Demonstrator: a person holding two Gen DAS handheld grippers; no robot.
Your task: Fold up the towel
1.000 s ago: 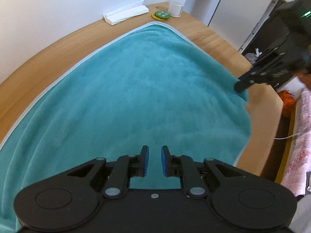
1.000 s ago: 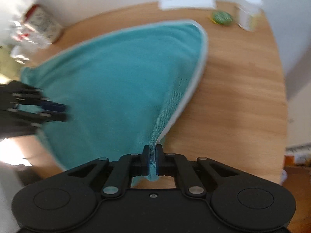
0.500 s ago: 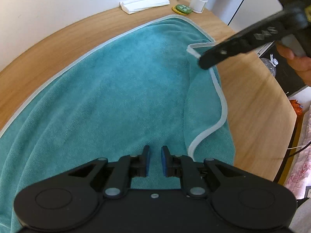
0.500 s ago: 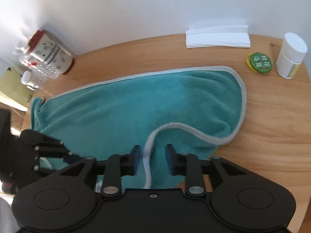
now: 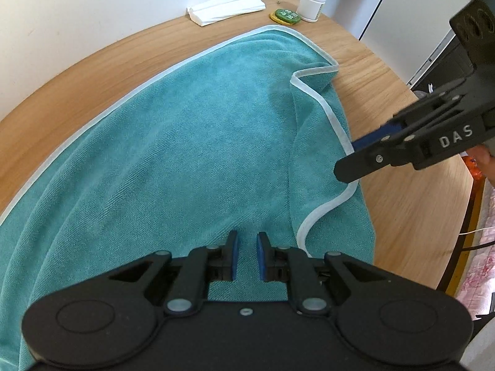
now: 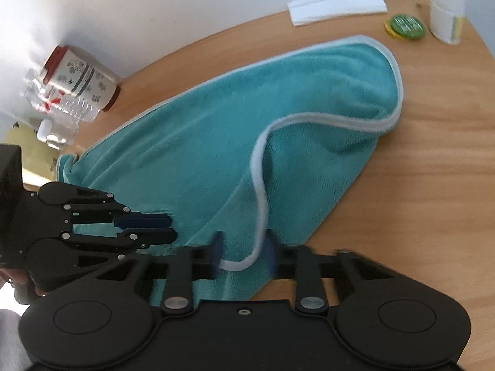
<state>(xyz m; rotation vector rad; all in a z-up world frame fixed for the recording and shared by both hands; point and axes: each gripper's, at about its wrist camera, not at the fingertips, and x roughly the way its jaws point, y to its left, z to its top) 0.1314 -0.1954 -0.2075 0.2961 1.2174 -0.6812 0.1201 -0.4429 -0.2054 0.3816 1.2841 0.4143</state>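
Right wrist view: right tongs (image 6: 243, 252) spread wide around the towel's (image 6: 201, 142) white hem — left tongs (image 5: 246, 252) slightly apart, empty.

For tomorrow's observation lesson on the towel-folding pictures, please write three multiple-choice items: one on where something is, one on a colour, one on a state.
1. Where does the white bottle stand?
A. On the towel
B. At the far edge of the table, beside the green round lid
C. On the floor

2. What colour is the towel?
A. Teal with a pale border
B. Red with a black border
C. Plain white

3. How is the right hand-held gripper?
A. Shut on the bottle
B. Out of sight
C. Open, with the towel's pale hem running between its fingers

Answers:
1 B: both wrist views show the bottle on bare wood next to the lid, clear of the cloth.
2 A: teal pile and a light edge strip show in both views.
3 C: in the right wrist view a wide gap separates the fingers and the hem crosses it.
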